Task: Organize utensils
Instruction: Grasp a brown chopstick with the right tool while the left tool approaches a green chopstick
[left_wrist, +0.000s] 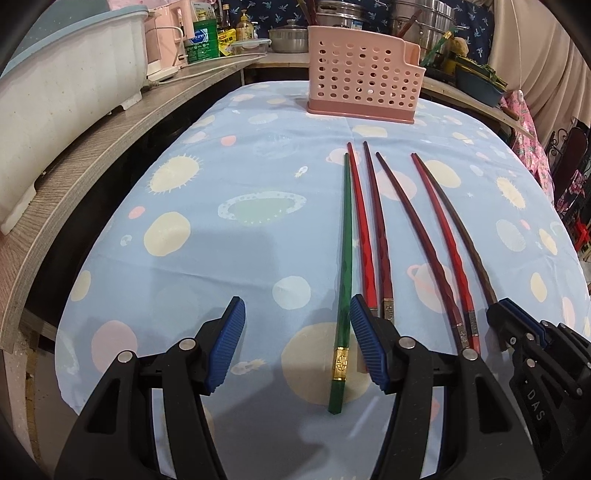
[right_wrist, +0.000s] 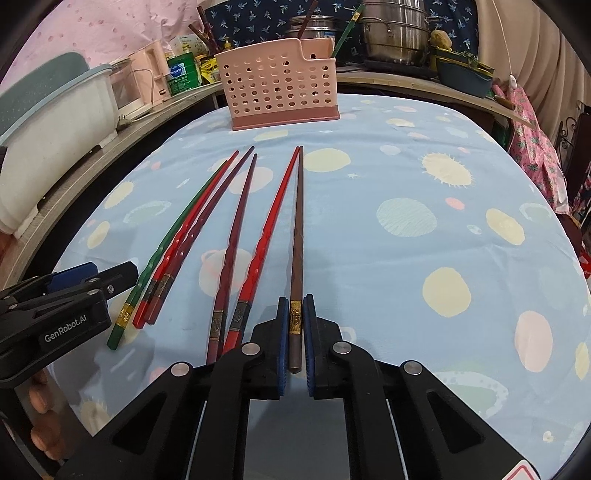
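Six chopsticks lie on the desk (right_wrist: 406, 177); the pink basket (right_wrist: 280, 92) waits behind them.
Right tool (right_wrist: 295, 332) is clamped on the brown chopstick (right_wrist: 297, 236). Left tool (left_wrist: 297, 343) stands apart around the green chopstick (left_wrist: 343, 258).

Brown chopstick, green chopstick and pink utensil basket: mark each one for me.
brown chopstick (right_wrist: 297, 236), right wrist view, mid-shaft above the pads.
green chopstick (left_wrist: 344, 258), left wrist view, mid-shaft on the cloth.
pink utensil basket (left_wrist: 354, 74), left wrist view, perforated front wall.
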